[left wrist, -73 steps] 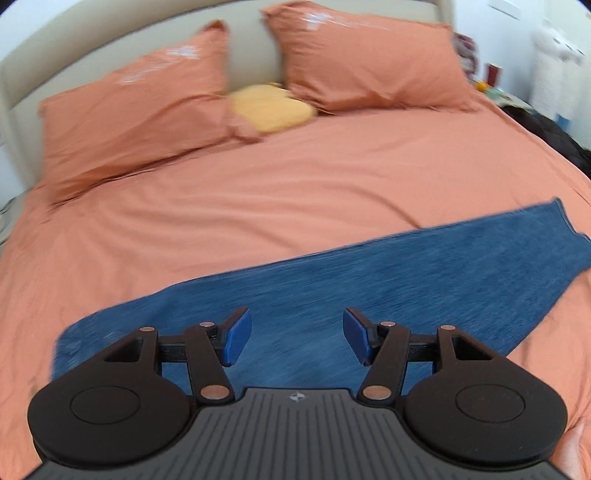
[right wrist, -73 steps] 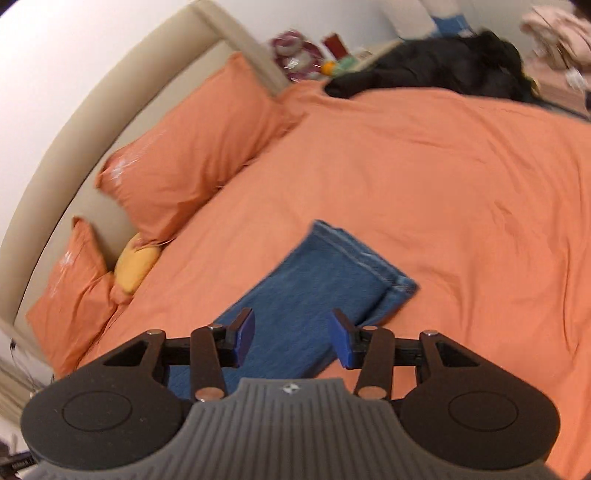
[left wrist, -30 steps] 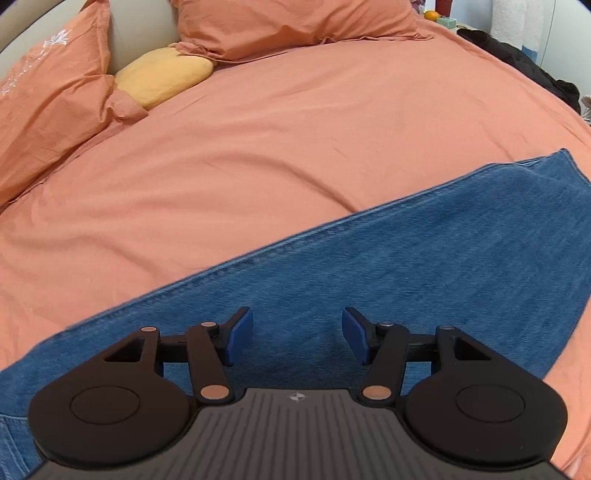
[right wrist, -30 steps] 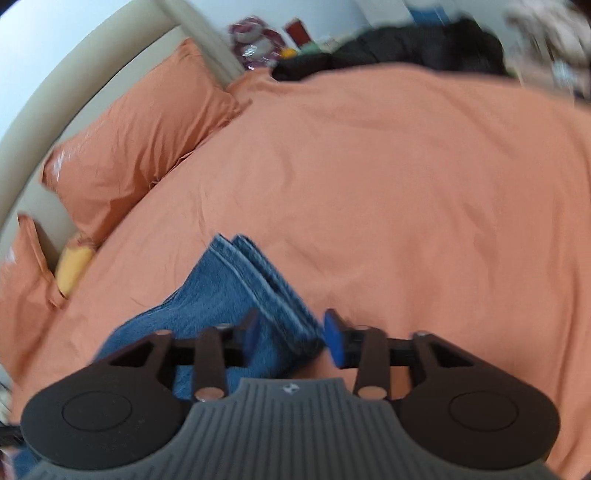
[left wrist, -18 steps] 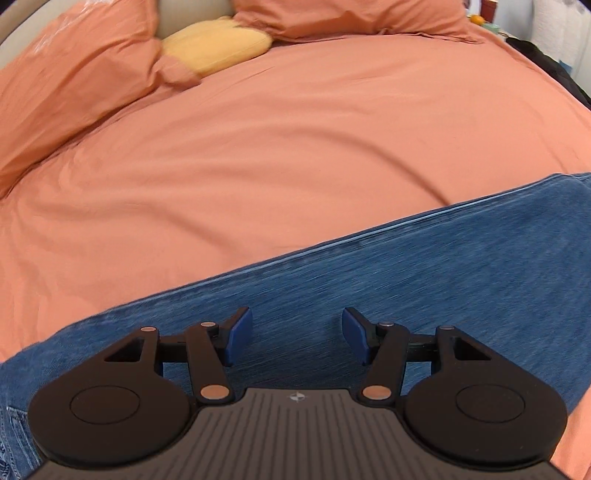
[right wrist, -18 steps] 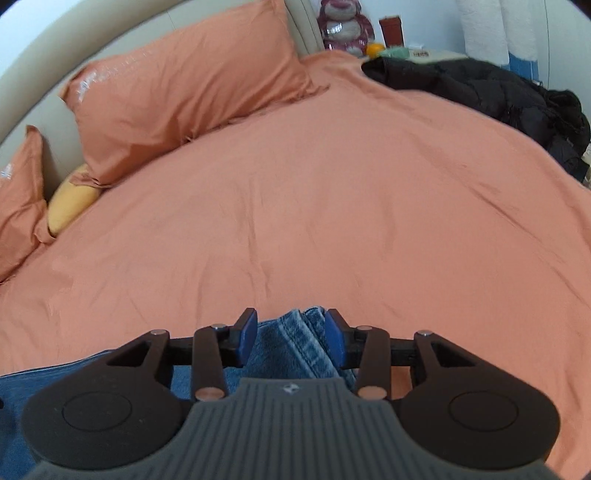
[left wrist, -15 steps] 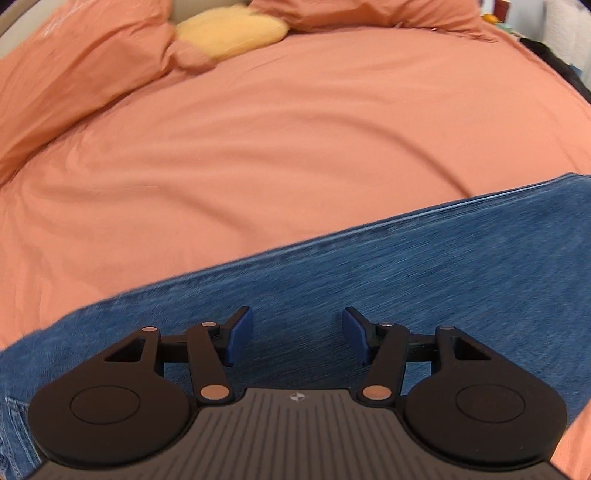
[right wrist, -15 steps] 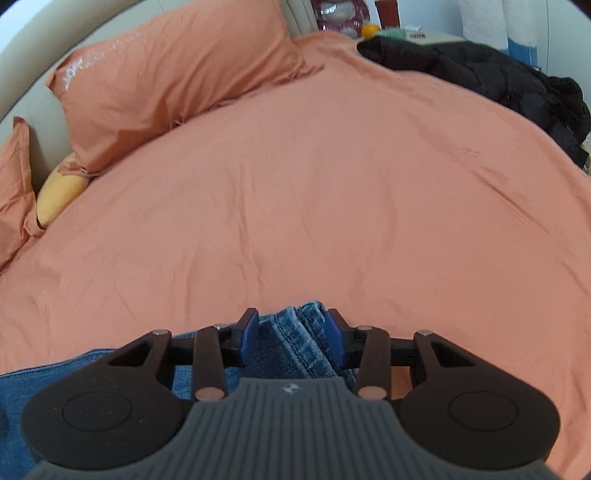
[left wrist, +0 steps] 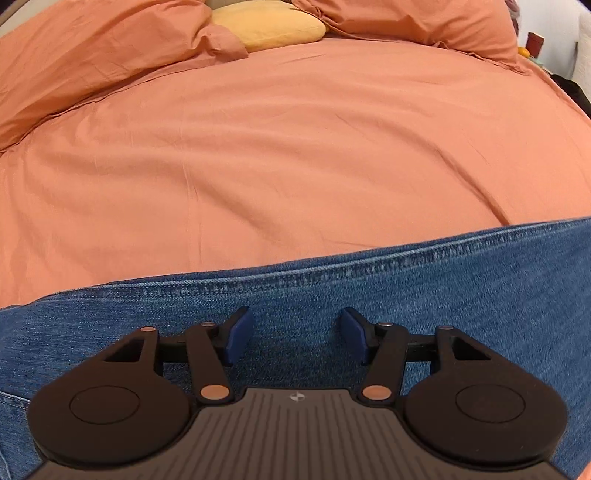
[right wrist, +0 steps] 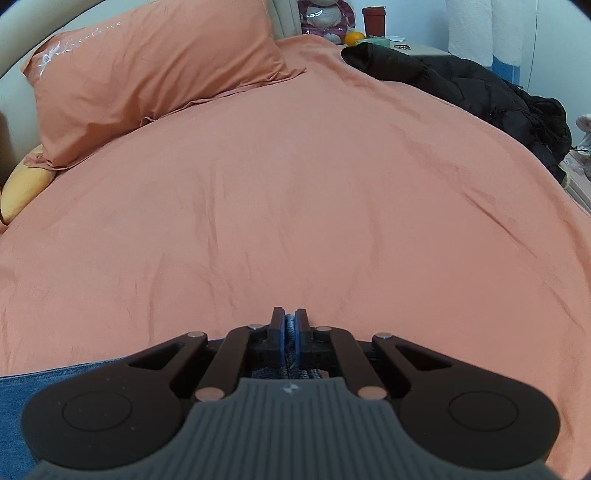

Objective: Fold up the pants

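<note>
Blue denim pants point(left wrist: 443, 288) lie flat across the orange bed point(left wrist: 295, 147), their seamed edge running from left to upper right. My left gripper point(left wrist: 295, 334) is open and hovers low over the denim, nothing between its blue pads. My right gripper point(right wrist: 290, 328) is shut on the pants' hem, a sliver of denim point(right wrist: 291, 323) showing between the pads. More denim point(right wrist: 37, 384) shows at the lower left of the right wrist view.
Orange pillows point(left wrist: 92, 55) and a yellow cushion point(left wrist: 269, 26) lie at the head of the bed. A black jacket point(right wrist: 480, 88) lies on the bed's far right side. A nightstand with small items point(right wrist: 369, 26) stands beyond it.
My right gripper has closed on the hem that lay between its open pads. My left gripper has come lower and closer to the denim and stays open.
</note>
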`<state>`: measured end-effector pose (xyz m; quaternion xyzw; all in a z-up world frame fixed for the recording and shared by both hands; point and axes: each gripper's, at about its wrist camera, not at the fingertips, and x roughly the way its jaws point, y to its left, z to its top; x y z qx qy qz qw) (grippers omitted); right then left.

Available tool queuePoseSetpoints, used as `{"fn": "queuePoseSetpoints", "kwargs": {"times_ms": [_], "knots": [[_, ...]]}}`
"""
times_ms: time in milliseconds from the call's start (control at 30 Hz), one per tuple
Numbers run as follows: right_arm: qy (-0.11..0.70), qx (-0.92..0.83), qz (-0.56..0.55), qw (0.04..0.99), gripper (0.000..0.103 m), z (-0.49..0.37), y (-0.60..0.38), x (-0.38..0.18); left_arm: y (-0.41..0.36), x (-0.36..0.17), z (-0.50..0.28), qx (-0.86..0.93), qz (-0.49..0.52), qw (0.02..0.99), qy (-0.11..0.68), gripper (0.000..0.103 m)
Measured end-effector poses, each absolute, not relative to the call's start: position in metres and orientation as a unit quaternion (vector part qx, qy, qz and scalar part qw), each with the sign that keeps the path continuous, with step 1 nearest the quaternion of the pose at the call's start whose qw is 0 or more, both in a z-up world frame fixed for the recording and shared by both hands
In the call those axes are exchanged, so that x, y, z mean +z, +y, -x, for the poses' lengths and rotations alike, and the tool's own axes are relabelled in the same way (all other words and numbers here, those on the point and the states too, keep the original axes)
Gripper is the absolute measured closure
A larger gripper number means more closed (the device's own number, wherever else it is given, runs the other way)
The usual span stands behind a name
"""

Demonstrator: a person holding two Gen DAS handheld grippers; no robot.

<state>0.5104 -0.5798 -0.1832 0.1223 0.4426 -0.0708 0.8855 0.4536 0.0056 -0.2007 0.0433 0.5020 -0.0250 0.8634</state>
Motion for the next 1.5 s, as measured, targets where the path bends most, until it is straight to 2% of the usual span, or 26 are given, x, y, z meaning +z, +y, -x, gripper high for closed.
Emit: {"fn": "queuePoseSetpoints", "kwargs": {"times_ms": [33, 100, 133, 267, 433, 533, 567, 600, 733, 800, 900, 933, 967, 1000, 1133, 1200, 1500], "knots": [[0.445, -0.073, -0.119, 0.884, 0.099, -0.511, -0.578, -0.182, 0.005, -0.198, -0.453, -0.023, -0.044, 0.864, 0.501, 0.038], [0.44, -0.085, -0.114, 0.887, 0.078, -0.508, -0.579, -0.172, 0.003, -0.191, -0.45, -0.025, -0.042, 0.868, 0.494, 0.038], [0.435, -0.087, -0.114, 0.889, 0.074, -0.501, -0.581, -0.165, 0.001, -0.186, -0.447, -0.028, -0.041, 0.871, 0.489, 0.038], [0.424, -0.088, -0.152, 0.888, 0.072, -0.45, -0.593, -0.145, -0.013, -0.171, -0.429, -0.055, -0.034, 0.879, 0.472, 0.038], [0.397, -0.11, -0.275, 0.869, 0.066, -0.369, -0.614, -0.156, -0.044, -0.171, -0.412, -0.085, -0.046, 0.875, 0.474, 0.038], [0.381, -0.123, -0.354, 0.845, 0.053, -0.33, -0.621, -0.181, -0.063, -0.17, -0.406, -0.104, -0.047, 0.872, 0.475, 0.038], [0.376, -0.125, -0.382, 0.835, 0.042, -0.321, -0.622, -0.19, -0.071, -0.17, -0.405, -0.115, -0.047, 0.87, 0.477, 0.038], [0.372, -0.118, -0.412, 0.823, 0.04, -0.313, -0.624, -0.201, -0.079, -0.171, -0.404, -0.125, -0.05, 0.867, 0.48, 0.038], [0.349, -0.089, -0.474, 0.804, 0.043, -0.304, -0.623, -0.227, -0.117, -0.179, -0.401, -0.159, -0.074, 0.855, 0.488, 0.042], [0.345, -0.081, -0.47, 0.808, 0.055, -0.307, -0.621, -0.231, -0.136, -0.185, -0.403, -0.175, -0.079, 0.85, 0.491, 0.042], [0.334, -0.071, -0.496, 0.799, 0.062, -0.308, -0.628, -0.242, -0.167, -0.195, -0.41, -0.188, -0.092, 0.847, 0.489, 0.044], [0.327, -0.066, -0.507, 0.795, 0.069, -0.307, -0.631, -0.245, -0.176, -0.199, -0.415, -0.19, -0.094, 0.846, 0.49, 0.045], [0.324, -0.067, -0.515, 0.791, 0.093, -0.305, -0.635, -0.249, -0.186, -0.203, -0.421, -0.191, -0.094, 0.845, 0.49, 0.048], [0.323, -0.069, -0.522, 0.787, 0.099, -0.303, -0.637, -0.251, -0.195, -0.205, -0.428, -0.19, -0.091, 0.846, 0.49, 0.05], [0.321, -0.072, -0.531, 0.781, 0.1, -0.302, -0.641, -0.256, -0.227, -0.215, -0.458, -0.187, -0.091, 0.85, 0.485, 0.054], [0.329, -0.075, -0.51, 0.791, 0.101, -0.306, -0.637, -0.254, -0.242, -0.221, -0.473, -0.184, -0.1, 0.849, 0.485, 0.059], [0.35, -0.083, -0.481, 0.8, 0.102, -0.32, -0.633, -0.251, -0.26, -0.227, -0.494, -0.178, -0.135, 0.846, 0.484, 0.064]]}}
